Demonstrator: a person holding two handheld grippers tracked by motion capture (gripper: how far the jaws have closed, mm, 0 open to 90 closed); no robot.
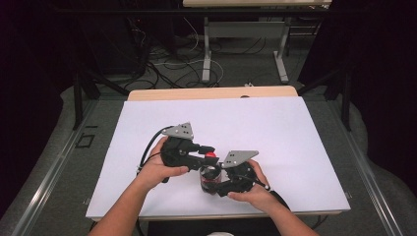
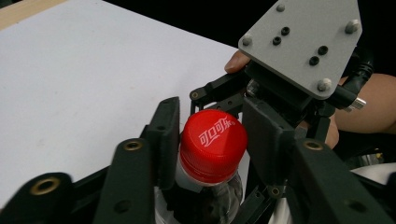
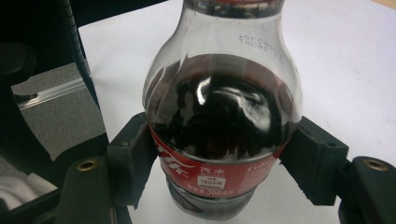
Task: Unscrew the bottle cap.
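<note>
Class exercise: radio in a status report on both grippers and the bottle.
Left gripper shut on red cap. Right gripper shut on bottle, upright on table. Nothing in the way.

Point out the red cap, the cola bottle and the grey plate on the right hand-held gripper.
red cap (image 2: 213, 144): left gripper view, on its printed top.
cola bottle (image 3: 219, 121): right gripper view, on its dark body.
grey plate (image 1: 238, 158): high view, on its flat face.

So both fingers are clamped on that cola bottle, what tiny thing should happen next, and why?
Probably a twist of the left gripper to loosen the red cap. Its fingers sit on either side of the cap, while the right gripper clamps the bottle at its label, steadying it upright on the white table.
</note>
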